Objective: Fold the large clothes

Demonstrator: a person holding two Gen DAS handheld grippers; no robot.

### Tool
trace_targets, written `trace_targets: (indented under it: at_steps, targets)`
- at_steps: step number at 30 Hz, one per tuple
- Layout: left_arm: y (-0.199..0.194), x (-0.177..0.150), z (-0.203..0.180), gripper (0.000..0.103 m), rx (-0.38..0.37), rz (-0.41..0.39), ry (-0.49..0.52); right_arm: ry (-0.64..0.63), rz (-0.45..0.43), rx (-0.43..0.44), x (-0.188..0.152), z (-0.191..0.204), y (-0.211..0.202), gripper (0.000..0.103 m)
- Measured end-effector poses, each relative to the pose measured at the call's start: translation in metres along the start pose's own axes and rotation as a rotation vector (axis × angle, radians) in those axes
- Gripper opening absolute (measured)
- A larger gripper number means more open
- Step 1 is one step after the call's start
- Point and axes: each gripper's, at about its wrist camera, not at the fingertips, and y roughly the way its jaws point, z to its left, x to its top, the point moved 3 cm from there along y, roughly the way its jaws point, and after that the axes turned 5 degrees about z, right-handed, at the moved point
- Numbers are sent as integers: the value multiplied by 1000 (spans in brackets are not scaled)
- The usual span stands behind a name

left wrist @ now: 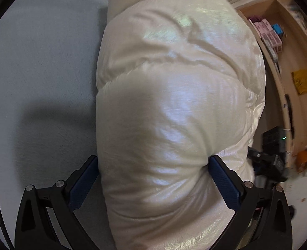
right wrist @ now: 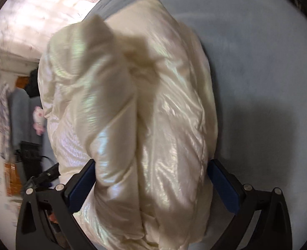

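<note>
A puffy, shiny cream-white down jacket (left wrist: 174, 104) fills the middle of the left wrist view, over a pale grey-blue surface (left wrist: 39, 62). My left gripper (left wrist: 153, 162) has its two blue-padded fingers pressed into a thick bulge of the jacket, one on each side. In the right wrist view the same jacket (right wrist: 132, 114) hangs bunched in deep folds. My right gripper (right wrist: 151, 164) squeezes another thick fold between its blue pads (right wrist: 222, 183). Both jaws stand wide because the padding between them is bulky.
The pale grey-blue surface (right wrist: 257, 62) lies under the jacket. Wooden shelves (left wrist: 278, 41) with pink boxes stand at the right of the left wrist view. A cluttered floor with dark equipment (left wrist: 274, 141) shows lower right. A grey sofa (right wrist: 22, 108) is at the left.
</note>
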Motion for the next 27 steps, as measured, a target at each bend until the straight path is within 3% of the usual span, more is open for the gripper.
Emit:
trace_targets:
  at_steps: [11,17,22,27]
  targets:
    - [19,0,21,102,-148,11,3,36,-4,263,-3,-26,23,103]
    - [32,1,25,102,-222,-21,5,-1,-16,325,1,-21,27,103]
    - [33,-6,14,102,-193,-45,66,-62,-43,336,-4,-3,25,102]
    - [21,-8,-6,102,-117,-95,159,-208,-79,354,-16,45,15,93]
